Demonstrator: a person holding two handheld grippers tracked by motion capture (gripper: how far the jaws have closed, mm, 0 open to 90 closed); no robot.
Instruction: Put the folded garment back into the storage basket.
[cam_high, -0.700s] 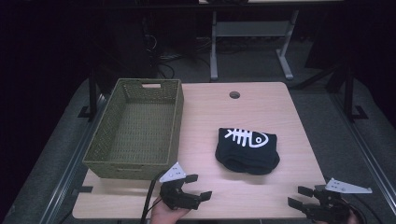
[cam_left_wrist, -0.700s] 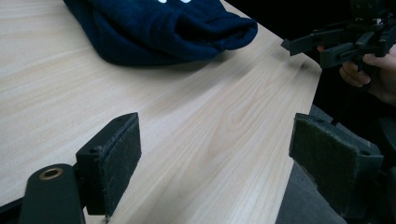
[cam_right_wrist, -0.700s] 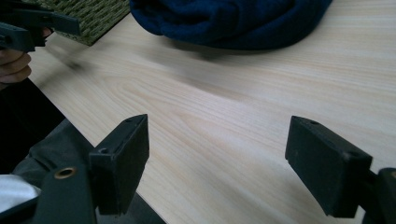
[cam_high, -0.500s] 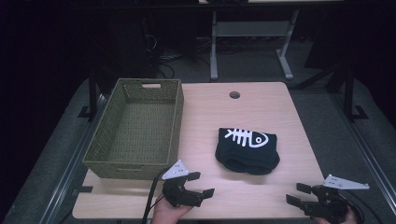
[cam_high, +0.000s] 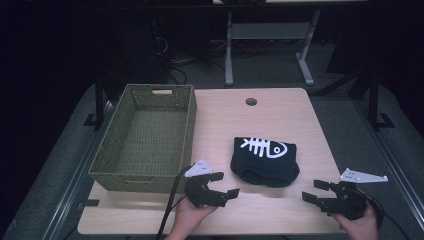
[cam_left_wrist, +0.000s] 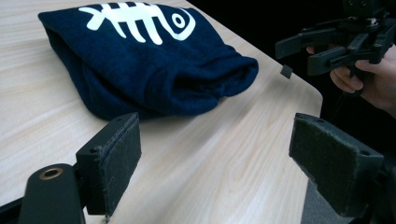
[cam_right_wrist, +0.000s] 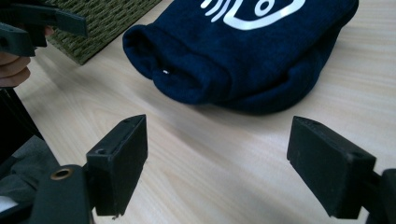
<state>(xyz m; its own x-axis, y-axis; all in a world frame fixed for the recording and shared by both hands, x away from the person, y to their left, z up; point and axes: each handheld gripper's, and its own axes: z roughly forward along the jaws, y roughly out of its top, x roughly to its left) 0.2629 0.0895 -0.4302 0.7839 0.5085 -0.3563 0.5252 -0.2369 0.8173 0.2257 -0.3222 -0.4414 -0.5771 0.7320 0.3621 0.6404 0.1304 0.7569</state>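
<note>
Sitting on the big wooden surface (cam_high: 280, 125) are a green woven basket (cam_high: 145, 137) on the left and a dark blue folded cloth (cam_high: 265, 161) with a white fish bone on it, just right of the basket and near the front edge. The cloth looks soft, light and floppy, so it will likely sag and come unfolded if lifted from one spot. A good place to grab seems to be the thick rolled front edge, one side for each hand. The left gripper (cam_high: 216, 186) waits close to the cloth's front left corner, its fingers (cam_left_wrist: 112, 158) wide apart and holding nothing. The right gripper (cam_high: 315, 191) waits off the front right corner, also spread wide and holding nothing.
</note>
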